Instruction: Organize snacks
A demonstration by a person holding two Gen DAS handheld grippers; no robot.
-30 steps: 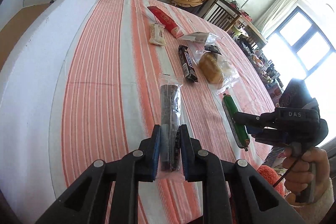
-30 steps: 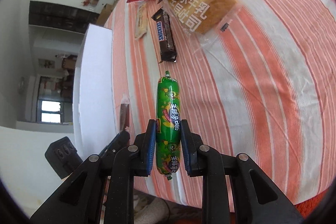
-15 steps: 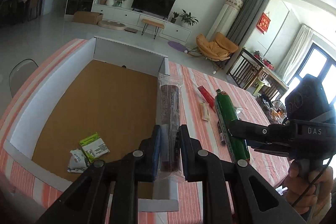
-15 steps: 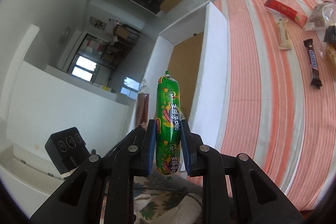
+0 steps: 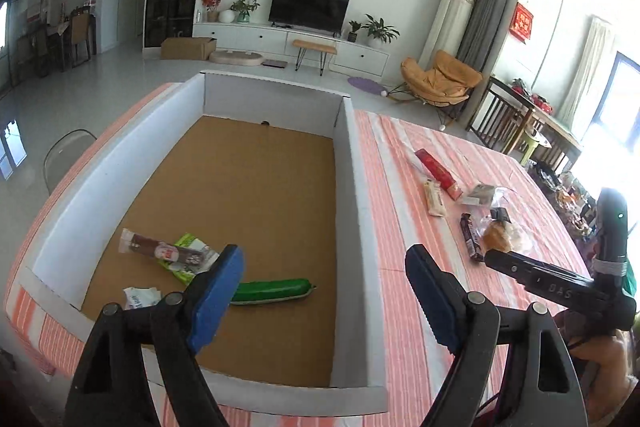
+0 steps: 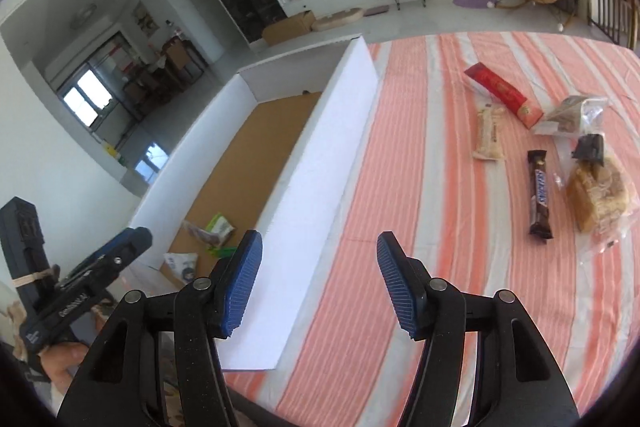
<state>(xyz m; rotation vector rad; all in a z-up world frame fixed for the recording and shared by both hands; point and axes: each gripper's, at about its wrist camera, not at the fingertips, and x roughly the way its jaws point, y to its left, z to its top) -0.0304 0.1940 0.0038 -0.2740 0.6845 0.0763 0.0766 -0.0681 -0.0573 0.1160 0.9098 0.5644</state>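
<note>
Both tongs stand empty with their blue-padded jaws spread wide: the left gripper hangs over the near end of the big white-walled cardboard box, and the right gripper hovers just outside the box's long wall, above the orange-and-white striped tablecloth. Inside the box, on the brown floor, lie a green plastic-skinned sausage, a dark snack stick in a clear sleeve resting across a green-and-white packet, and a small white sachet. Out on the cloth, well apart from the box, wait a brown chocolate bar, a pale wafer bar in a clear wrapper, a long red packet, a bagged golden bread bun and a crumpled clear bag. The chocolate bar looks light and stiff with a slick wrapper, so pinching it across its middle seems safest; the bun is likely soft and crushable, better taken gently by its loose bag.
</note>
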